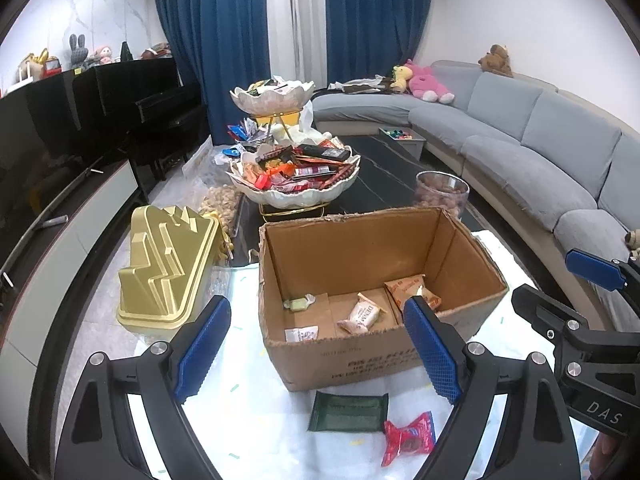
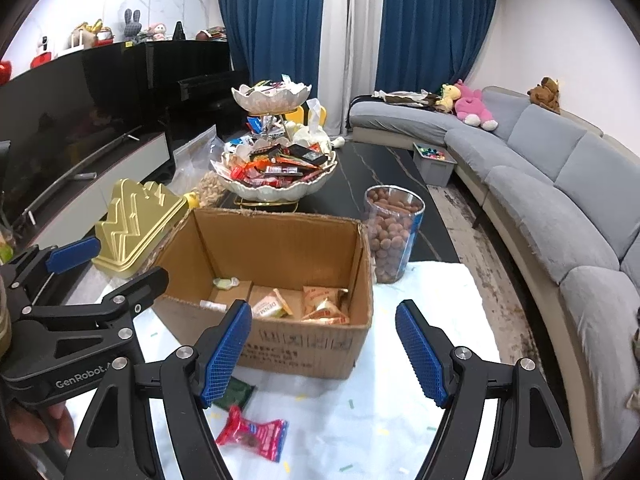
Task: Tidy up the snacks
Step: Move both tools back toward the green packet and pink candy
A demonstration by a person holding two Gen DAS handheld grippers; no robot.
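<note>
An open cardboard box (image 1: 360, 248) stands on a white cloth (image 1: 256, 420) and holds several wrapped snacks, among them a beige packet (image 1: 360, 316) and an orange one (image 1: 408, 288). In front of the box lie a dark green packet (image 1: 348, 412) and a red wrapped candy (image 1: 410, 436); the candy (image 2: 252, 432) also shows in the right wrist view. My left gripper (image 1: 316, 306) is open before the box's near wall, nothing between its fingers. My right gripper (image 2: 323, 306) is open too, beside the left one, facing the box (image 2: 280, 240), and holds nothing.
A gold mountain-shaped container (image 1: 168, 268) sits left of the box. Behind it stands a two-tier shell bowl (image 1: 296, 196) heaped with snacks. A clear jar of brown nuts (image 2: 394, 232) stands at the box's right rear. A grey sofa (image 1: 540, 152) curves along the right.
</note>
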